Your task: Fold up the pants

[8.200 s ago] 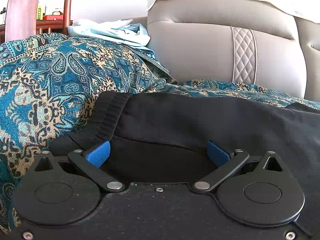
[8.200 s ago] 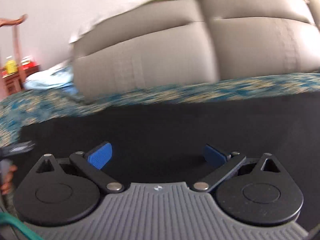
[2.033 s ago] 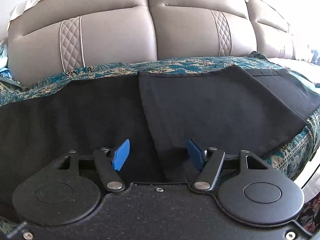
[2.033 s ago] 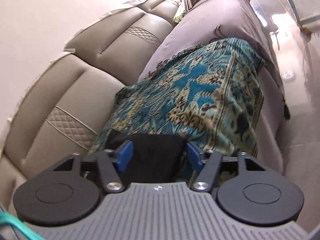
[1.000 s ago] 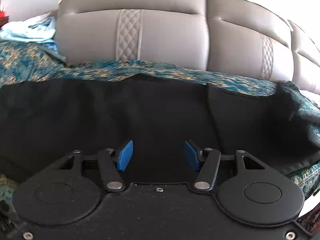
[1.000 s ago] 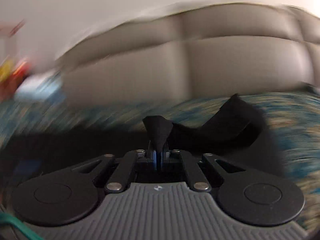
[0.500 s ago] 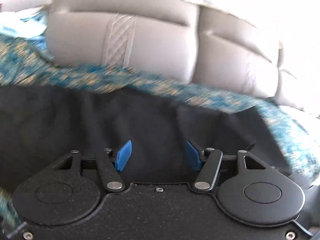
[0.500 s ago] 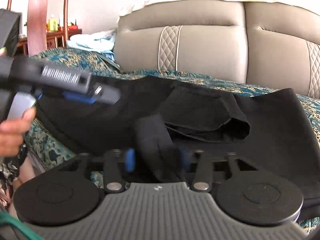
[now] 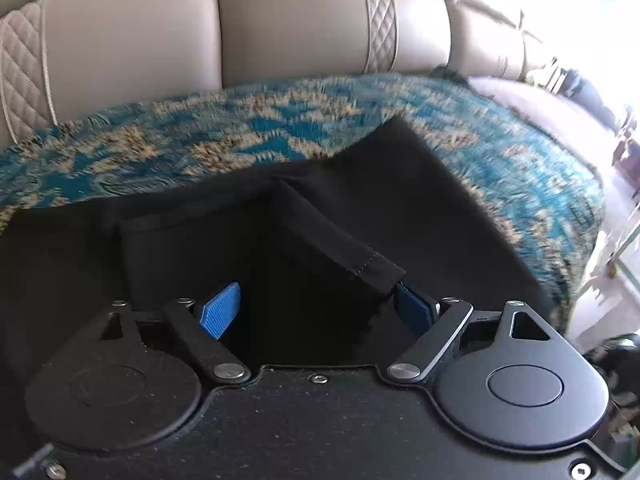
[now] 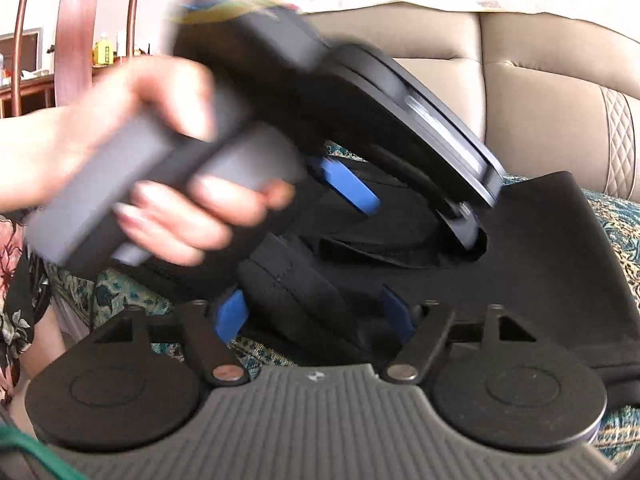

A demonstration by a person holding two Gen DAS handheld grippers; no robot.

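Note:
The black pants (image 9: pixel 420 216) lie on a teal patterned throw on the sofa seat, with one leg end folded back over the rest. Its stitched hem (image 9: pixel 352 252) lies loose between the blue pads of my open left gripper (image 9: pixel 320 308). In the right wrist view the pants (image 10: pixel 540 248) spread to the right and a rolled hem end (image 10: pixel 296 284) lies between the spread fingers of my open right gripper (image 10: pixel 316 316). The left gripper's body (image 10: pixel 360 92), held in a hand (image 10: pixel 132 160), hovers close above the fold there.
The teal and gold throw (image 9: pixel 248 136) covers the seat in front of the beige leather backrest (image 9: pixel 132 36). The throw's right edge (image 9: pixel 576 216) drops to a bright floor. A wooden chair (image 10: pixel 76 28) and shelf stand at far left behind the sofa.
My right gripper, shut on the leg end a second ago, has opened and let it drop on the pants. My left gripper has swung right and now hangs over the fold.

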